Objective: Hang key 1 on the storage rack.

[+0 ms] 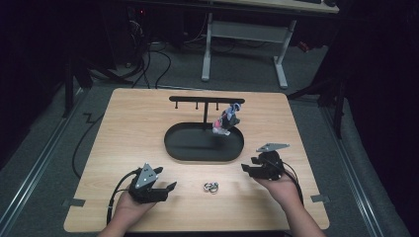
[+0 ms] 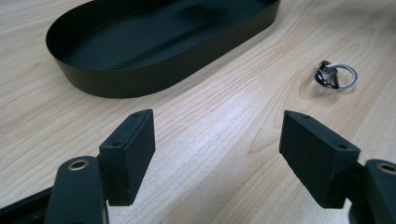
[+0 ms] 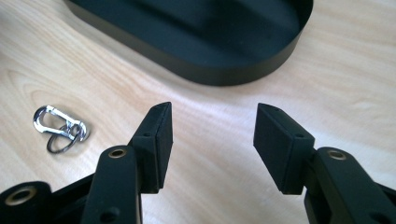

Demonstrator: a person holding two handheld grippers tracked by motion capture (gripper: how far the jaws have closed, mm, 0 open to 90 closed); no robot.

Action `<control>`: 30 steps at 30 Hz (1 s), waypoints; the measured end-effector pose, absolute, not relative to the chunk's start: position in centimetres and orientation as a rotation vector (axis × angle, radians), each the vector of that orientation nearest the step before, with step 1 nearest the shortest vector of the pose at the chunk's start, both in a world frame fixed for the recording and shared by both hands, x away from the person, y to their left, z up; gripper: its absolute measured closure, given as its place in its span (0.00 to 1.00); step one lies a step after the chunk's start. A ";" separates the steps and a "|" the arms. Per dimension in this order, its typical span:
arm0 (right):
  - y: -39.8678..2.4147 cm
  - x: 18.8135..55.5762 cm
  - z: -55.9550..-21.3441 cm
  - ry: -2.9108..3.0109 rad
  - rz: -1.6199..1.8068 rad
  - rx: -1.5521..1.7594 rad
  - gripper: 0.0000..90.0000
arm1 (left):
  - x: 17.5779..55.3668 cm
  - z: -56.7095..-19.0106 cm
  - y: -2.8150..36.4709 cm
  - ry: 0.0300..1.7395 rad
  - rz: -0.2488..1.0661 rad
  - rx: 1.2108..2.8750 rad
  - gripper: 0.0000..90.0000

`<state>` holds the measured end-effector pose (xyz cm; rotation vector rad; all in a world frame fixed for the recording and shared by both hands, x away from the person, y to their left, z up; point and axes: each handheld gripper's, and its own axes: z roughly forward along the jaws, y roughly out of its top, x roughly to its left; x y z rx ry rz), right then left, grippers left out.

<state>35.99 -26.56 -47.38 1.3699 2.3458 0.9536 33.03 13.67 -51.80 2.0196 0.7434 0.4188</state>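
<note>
A small metal keyring with a clip point(image 1: 212, 187) lies on the wooden table near the front edge, between the two hands; it also appears as the keyring point(image 2: 336, 75) and the keyring point(image 3: 60, 129). My left gripper point(image 1: 165, 186) rests low at the front left, open, nothing between its jaws point(image 2: 217, 149). My right gripper point(image 1: 251, 167) is at the front right, open and empty point(image 3: 212, 135), with the keyring to its left. A black oval tray point(image 1: 174, 148) sits mid-table with a black hook rack point(image 1: 206, 100) rising behind it; a colourful keychain charm point(image 1: 227, 120) hangs from the rack.
The tray wall point(image 2: 140, 81) lies just ahead of the left gripper, and the tray wall point(image 3: 224, 70) is close ahead of the right gripper. A white-legged desk point(image 1: 244, 34) stands on the floor beyond the table. Bare wood surrounds the keyring.
</note>
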 end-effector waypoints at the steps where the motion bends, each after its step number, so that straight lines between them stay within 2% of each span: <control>1: -26.8 35.6 -47.9 2.340 0.975 1.367 0.52 | 33.0 -51.8 13.6 0.738 0.415 2.020 0.31; 8: -28.2 32.0 -51.4 2.237 1.204 1.404 0.51 | 33.0 -51.8 13.2 0.736 0.405 2.022 0.31; 15: -29.1 31.0 -51.2 2.220 1.208 1.380 0.51 | 32.9 -51.7 13.0 0.737 0.390 2.010 0.31; 24: -25.7 31.1 -51.3 2.299 1.179 1.271 0.52 | 32.8 -51.6 14.0 0.748 0.409 2.007 0.30; 27: -24.3 31.3 -51.2 2.336 1.241 1.235 0.61 | 32.3 -51.6 14.9 0.772 0.420 2.003 0.30; 30: -22.7 31.6 -51.3 2.387 1.276 1.197 0.65 | 31.8 -51.6 15.9 0.797 0.439 1.998 0.30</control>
